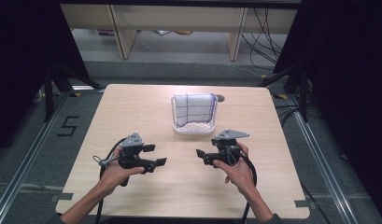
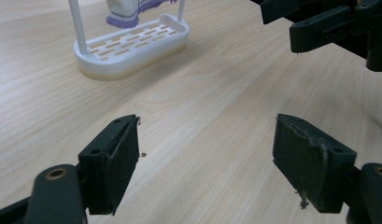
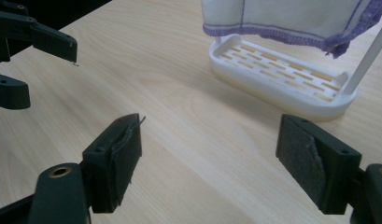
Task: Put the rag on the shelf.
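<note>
On the pale wooden desk (image 1: pixel 132 112), toward its far centre, stands a white plastic rack with a slotted oval base and thin upright posts (image 1: pixel 194 127). A white cloth with purple stitched lines and a purple hem (image 1: pixel 194 110) hangs over the top of the rack, its lower edge ending just above the slotted base.

Step in hand: judged from the positions, this is the approach stage. Neither gripper touches the rack or the cloth. The left gripper (image 1: pixel 158 155) and the right gripper (image 1: pixel 199 154) are held just above the desk on the near side of the rack, their tips pointing inward at one another with a bare stretch of desk between them.

Jaw state: both pairs of jaws stand spread wide and hold nothing. The left gripper view and the right gripper view each show bare wood between the black pads.

Position of the cloth relative to the jaws:
- Left gripper view: the rack (image 2: pixel 132 44) lies ahead and to the upper left, well apart from the jaws; the cloth hem (image 2: pixel 128 18) shows at the top edge.
- Right gripper view: the rack (image 3: pixel 282 77) lies ahead and to the upper right, near but not between the jaws; the cloth (image 3: pixel 282 18) hangs above it.

Next move, as a judgement: turn one gripper toward the rack, advance it until the hanging edge of the cloth sits between the spread jaws, then close. The cloth is limp, and the light rack may shift if pulled sideways.
</note>
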Demonstrator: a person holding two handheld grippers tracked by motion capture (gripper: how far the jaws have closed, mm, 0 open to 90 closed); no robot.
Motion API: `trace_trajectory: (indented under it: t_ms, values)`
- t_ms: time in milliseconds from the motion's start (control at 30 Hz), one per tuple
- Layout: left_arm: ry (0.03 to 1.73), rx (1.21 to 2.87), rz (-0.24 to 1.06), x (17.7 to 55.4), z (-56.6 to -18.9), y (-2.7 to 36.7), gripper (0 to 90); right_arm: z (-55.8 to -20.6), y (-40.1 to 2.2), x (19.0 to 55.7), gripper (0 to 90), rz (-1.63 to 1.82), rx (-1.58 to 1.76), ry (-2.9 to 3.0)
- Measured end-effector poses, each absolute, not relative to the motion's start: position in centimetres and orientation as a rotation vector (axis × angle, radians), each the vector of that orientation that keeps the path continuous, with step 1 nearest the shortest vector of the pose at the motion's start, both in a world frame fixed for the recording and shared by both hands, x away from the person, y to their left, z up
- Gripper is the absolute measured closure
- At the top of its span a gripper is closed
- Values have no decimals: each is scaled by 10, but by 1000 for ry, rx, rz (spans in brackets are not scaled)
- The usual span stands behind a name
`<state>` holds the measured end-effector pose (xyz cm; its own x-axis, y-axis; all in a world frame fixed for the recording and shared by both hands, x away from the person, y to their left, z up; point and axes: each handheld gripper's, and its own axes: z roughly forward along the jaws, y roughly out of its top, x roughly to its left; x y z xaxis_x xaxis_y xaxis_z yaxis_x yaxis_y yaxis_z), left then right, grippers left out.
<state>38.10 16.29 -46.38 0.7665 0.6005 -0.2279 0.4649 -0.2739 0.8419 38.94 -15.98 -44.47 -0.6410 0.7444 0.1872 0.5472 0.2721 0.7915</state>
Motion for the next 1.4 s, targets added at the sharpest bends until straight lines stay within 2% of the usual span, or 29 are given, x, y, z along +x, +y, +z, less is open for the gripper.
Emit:
trace_trajectory:
  t_ms: [433, 833, 1400]
  values:
    - [843, 1916, 169, 367, -484, 185, 217, -470, -157, 368, 239, 1277, 1193, 2380]
    - [817, 1959, 166, 344, -496, 189, 151, -485, -160, 346, 225, 1229, 1196, 2430]
    - [750, 2035, 199, 324, -508, 183, 149, -491, -160, 321, 203, 1175, 1161, 2479]
